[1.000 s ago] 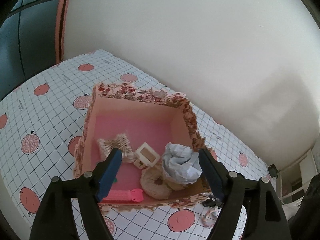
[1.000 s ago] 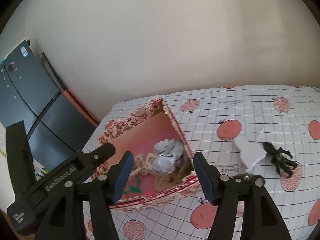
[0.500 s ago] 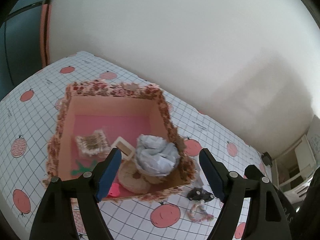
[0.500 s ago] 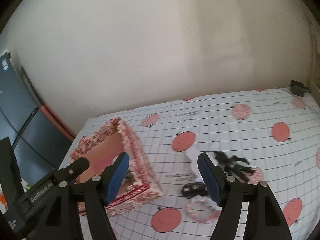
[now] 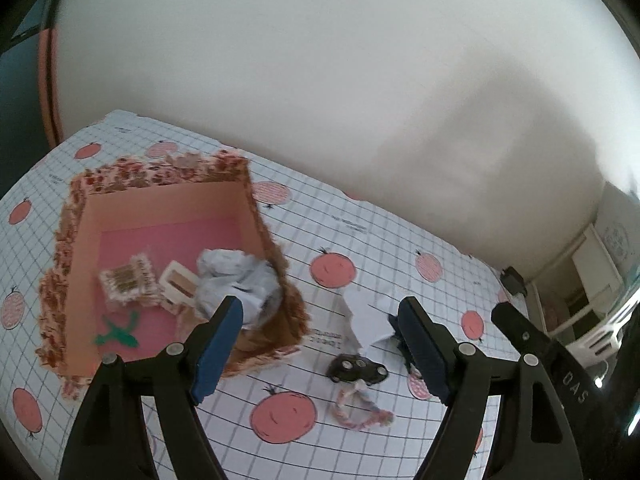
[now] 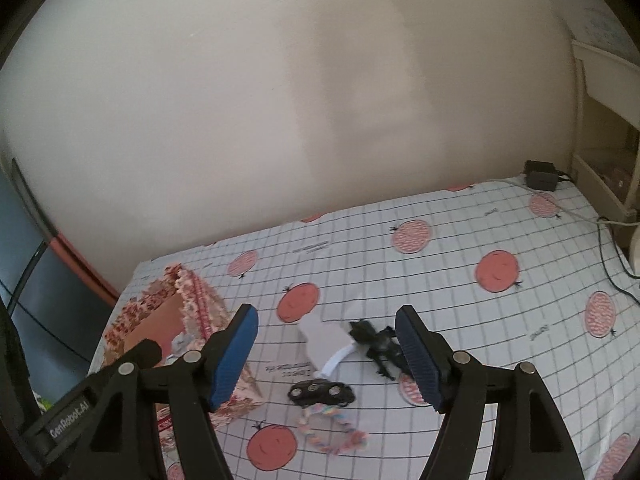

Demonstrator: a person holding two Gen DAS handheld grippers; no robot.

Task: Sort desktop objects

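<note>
Since the frames a second ago, both views have swung away from the box interior toward the loose items: the floral box (image 5: pixel 168 264) now sits at 9 o'clock in the left wrist view, and the clutter occupies centre frame in both. We note the left hand-held gripper (image 5: pixel 320 348) spread wide and empty, and the right hand-held gripper (image 6: pixel 326 354) likewise wide with nothing between its pads. Done so far, as we judge it: the box holds a crumpled paper ball (image 5: pixel 236 280), a small woven mat (image 5: pixel 128 280), a cream frame-like piece (image 5: pixel 180 286) and a green plastic bit (image 5: pixel 118 334). Left on the worktop (image 6: pixel 460 320), just beside the box at its 3 o'clock: a white paper scrap (image 6: pixel 324 342), a black toy figure (image 6: pixel 378 344), a black key fob (image 6: pixel 322 393) and a pastel braided ring (image 6: pixel 332 428), which touches the fob. A charger (image 6: pixel 540 175) lies well apart at 1 o'clock; whether it counts we cannot tell. We estimate roughly half sorted.
</note>
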